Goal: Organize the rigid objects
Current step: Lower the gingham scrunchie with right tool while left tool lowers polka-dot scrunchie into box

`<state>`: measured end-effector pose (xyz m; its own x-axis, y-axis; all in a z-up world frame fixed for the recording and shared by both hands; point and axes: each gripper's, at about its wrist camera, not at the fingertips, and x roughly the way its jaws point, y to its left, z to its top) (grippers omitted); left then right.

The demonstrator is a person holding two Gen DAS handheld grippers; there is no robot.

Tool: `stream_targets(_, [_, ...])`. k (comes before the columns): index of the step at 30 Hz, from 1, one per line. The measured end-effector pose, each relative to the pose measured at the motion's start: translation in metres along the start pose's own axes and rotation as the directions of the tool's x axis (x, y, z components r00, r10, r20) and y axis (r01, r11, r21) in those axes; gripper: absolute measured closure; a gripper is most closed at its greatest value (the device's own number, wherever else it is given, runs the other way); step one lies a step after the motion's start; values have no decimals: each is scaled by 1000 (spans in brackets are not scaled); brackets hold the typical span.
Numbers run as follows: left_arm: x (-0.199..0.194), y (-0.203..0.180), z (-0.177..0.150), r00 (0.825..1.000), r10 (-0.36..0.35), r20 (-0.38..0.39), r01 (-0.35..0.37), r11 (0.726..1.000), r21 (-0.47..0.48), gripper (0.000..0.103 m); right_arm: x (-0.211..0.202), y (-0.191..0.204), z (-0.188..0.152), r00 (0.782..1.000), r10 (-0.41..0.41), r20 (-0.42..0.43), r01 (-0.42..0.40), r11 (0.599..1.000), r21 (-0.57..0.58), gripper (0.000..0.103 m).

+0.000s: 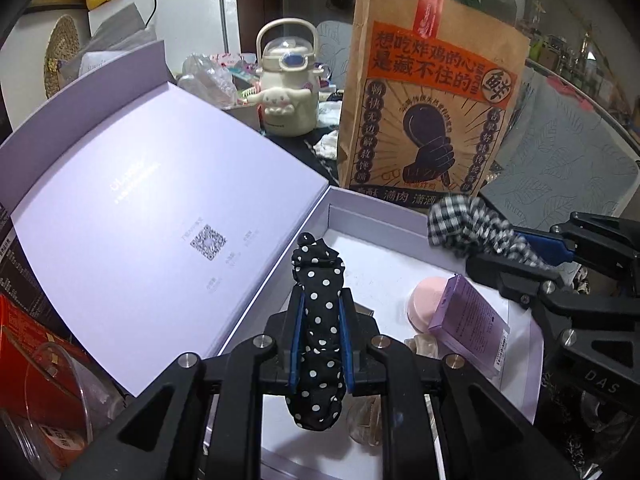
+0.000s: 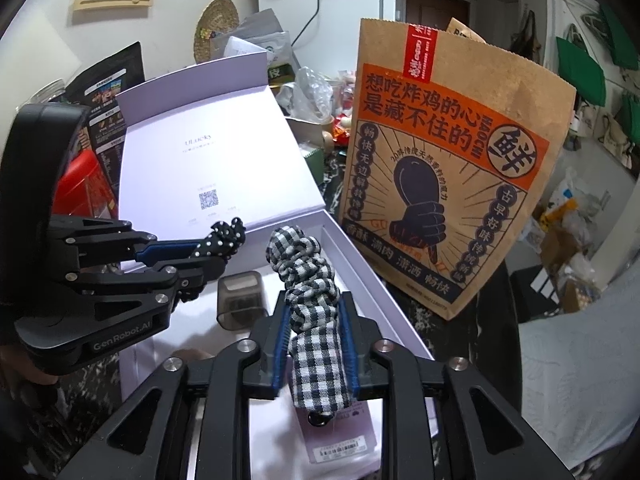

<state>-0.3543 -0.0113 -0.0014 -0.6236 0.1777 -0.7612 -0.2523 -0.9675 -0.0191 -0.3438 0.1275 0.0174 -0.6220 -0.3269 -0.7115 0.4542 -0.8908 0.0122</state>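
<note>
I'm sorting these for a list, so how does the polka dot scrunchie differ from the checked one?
The polka dot scrunchie is black with white dots; the checked scrunchie is a black-and-white gingham. The dotted one sits in the left gripper, the checked one in the right gripper. Both are bunched fabric, held over the open white box.

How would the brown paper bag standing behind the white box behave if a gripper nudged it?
The brown paper bag stands tall and upright on a narrow base, so it would probably tip rather than slide. Its thin, creased paper looks likely to dent. What it holds, and so its weight, cannot be told.
</note>
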Motion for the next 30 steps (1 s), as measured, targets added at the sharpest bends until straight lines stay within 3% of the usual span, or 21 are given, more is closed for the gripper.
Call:
stream_targets(4, [-2,0,0,1000,14,7,-14,1000,-7,87,-5,-1,-1,1000,-22,5,22,1000,3,52])
stream_targets(19, [-7,-3,-5,1000,14,-4,-14,999,-35,87,-29,-1,-7,996,-87,5,87,996,3,50])
stream_targets(26, [-3,0,-8,998,25,-63,-28,998,-62,85,-40,0,-10,995,-93,17,93,996,5,50])
stream_targets(29, [-7,-1,-9,998,34,-58,-38,997,-61,77,-44,1,-10,995,-100,22,100,995,0,50])
stream_targets(30, [-8,-1,-9,998,34,-56,-38,997,-62,69,-46,2,-11,995,-102,24,102,995,-1,50])
